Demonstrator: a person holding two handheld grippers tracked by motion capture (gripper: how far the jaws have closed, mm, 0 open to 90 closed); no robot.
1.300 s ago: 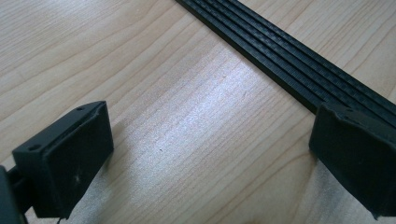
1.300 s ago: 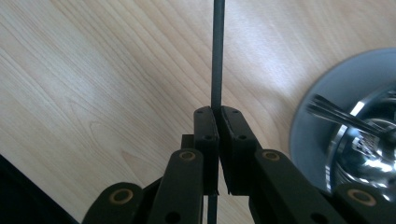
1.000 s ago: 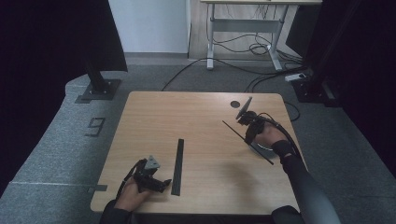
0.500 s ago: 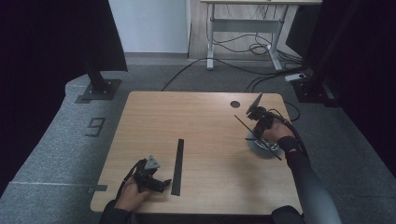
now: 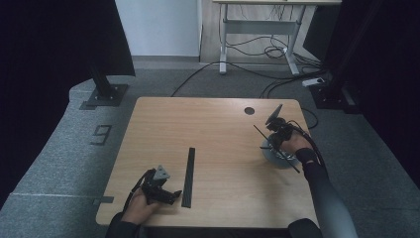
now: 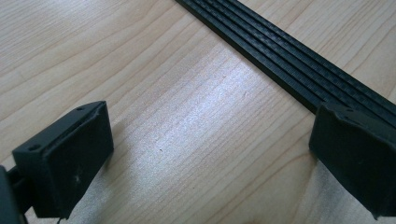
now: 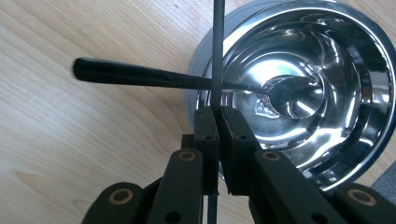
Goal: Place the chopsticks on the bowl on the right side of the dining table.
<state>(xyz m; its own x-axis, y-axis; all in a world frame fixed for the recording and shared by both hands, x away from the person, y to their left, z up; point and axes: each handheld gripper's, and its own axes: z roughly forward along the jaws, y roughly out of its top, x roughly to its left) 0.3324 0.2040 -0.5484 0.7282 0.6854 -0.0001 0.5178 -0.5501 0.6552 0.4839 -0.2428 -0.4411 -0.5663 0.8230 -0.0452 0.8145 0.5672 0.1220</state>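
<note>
My right gripper [image 5: 275, 130] is shut on a thin black rod [image 5: 259, 131], which slants across a shiny steel bowl [image 5: 272, 154] at the table's right side. In the right gripper view the rod [image 7: 217, 51] rises from between the closed jaws of my right gripper [image 7: 218, 116] and crosses a black-handled spoon [image 7: 140, 77] lying in the bowl [image 7: 345, 60]. My left gripper [image 5: 171, 195] rests near the front left edge, open, beside a flat black ribbed strip [image 5: 188, 173]. Nothing lies between my left gripper's [image 6: 210, 144] pads [image 6: 70, 158], and the strip [image 6: 289, 60] runs past the right one.
The wooden table [image 5: 213, 124] has a round cable hole [image 5: 249, 110] at its back right. Grey carpet surrounds it, with cables and a desk frame [image 5: 257, 29] behind and black stands [image 5: 101, 91] at the left and right.
My right hand has carried the rod to the right and down, over the steel bowl. The left gripper and the black strip have stayed put.
</note>
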